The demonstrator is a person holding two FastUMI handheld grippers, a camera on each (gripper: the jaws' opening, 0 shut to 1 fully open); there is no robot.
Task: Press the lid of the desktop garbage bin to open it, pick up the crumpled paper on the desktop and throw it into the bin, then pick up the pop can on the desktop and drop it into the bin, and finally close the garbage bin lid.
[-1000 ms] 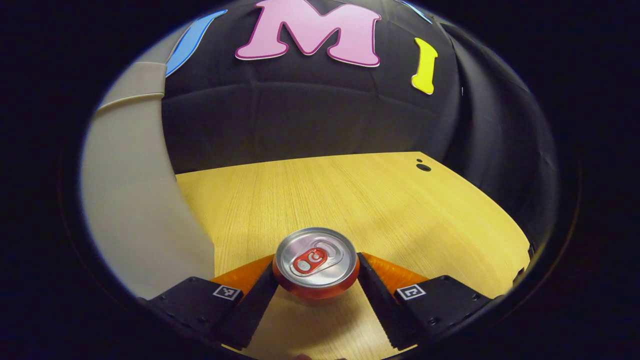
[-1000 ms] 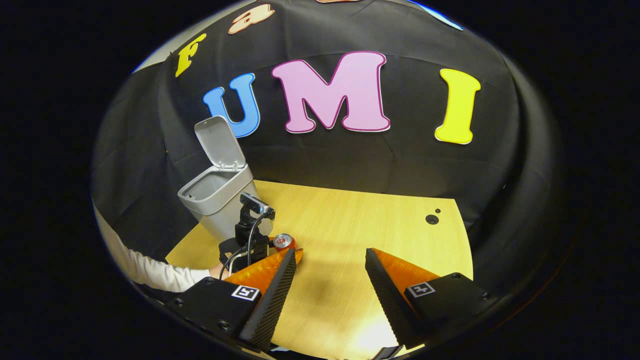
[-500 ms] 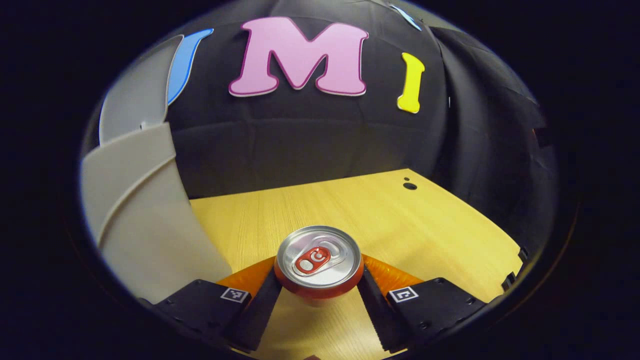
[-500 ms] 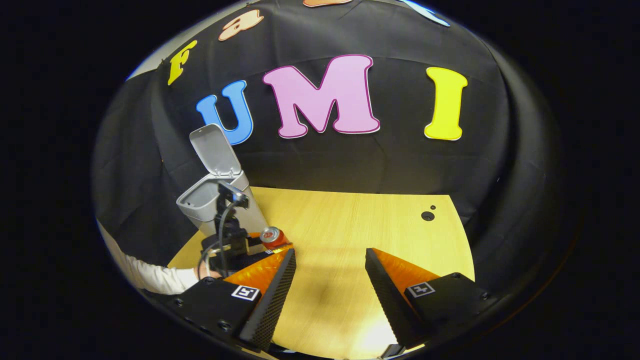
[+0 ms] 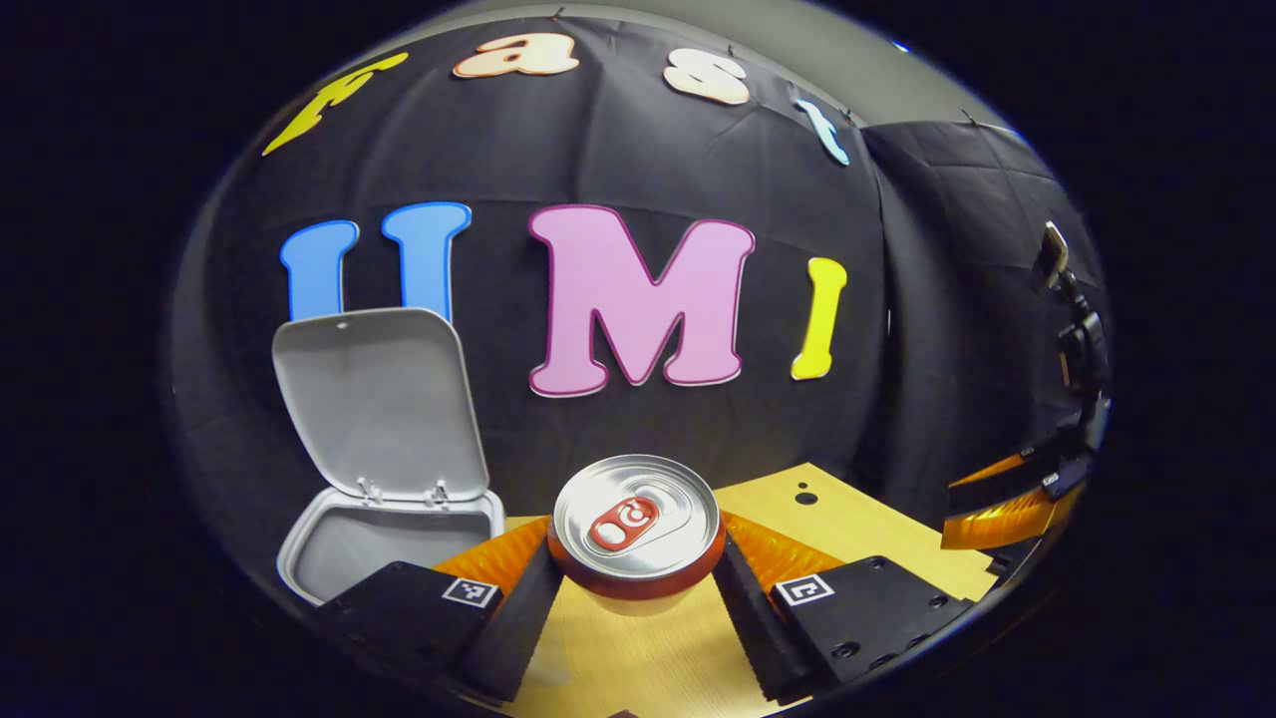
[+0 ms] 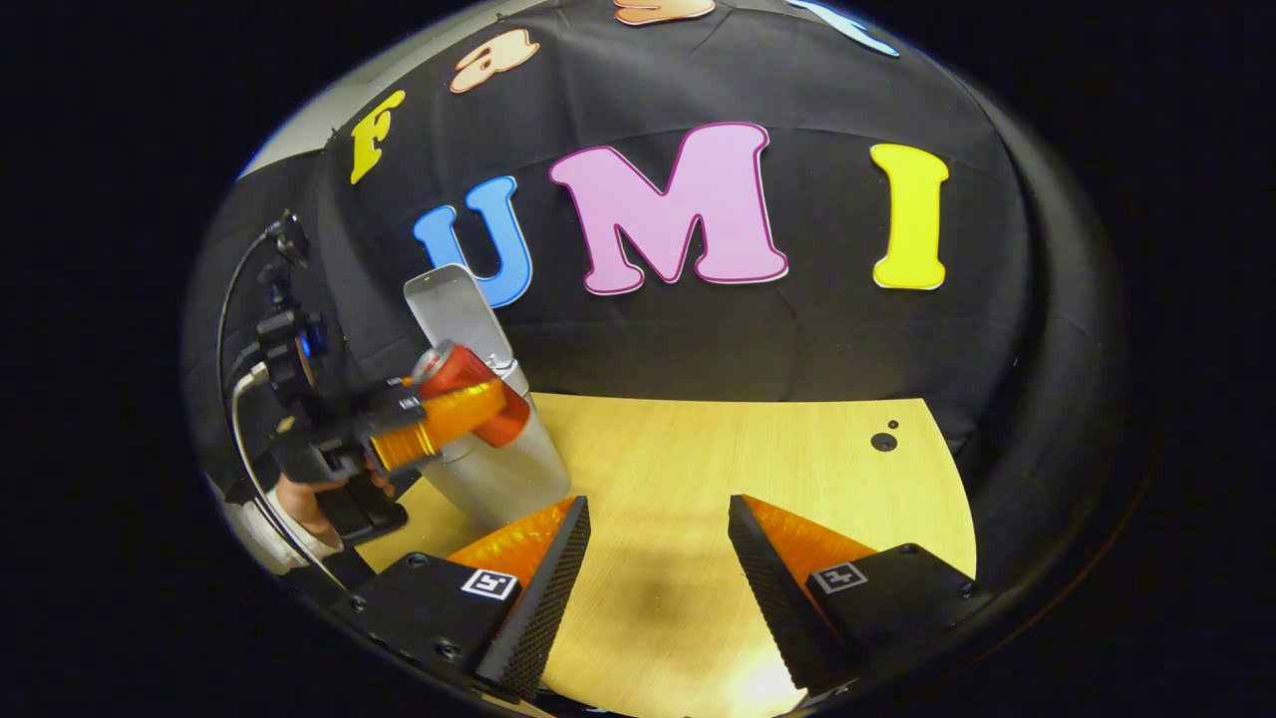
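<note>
My left gripper is shut on the red pop can, whose silver top faces the camera. The can hangs in the air, tilted, just right of the grey desktop bin. The bin's lid stands open and upright behind its mouth. In the right gripper view the left gripper holds the can up at the bin's rim, in front of the raised lid. My right gripper is open over the wooden table with nothing between its fingers.
A person's hand and white cuff hold the left gripper at the table's left edge. Two small dark holes mark the table's far right corner. The right gripper appears at the far right of the left gripper view.
The left gripper has lifted the can off the table and carried it up to the height of the bin's mouth. The right gripper has stayed open, almost still.
</note>
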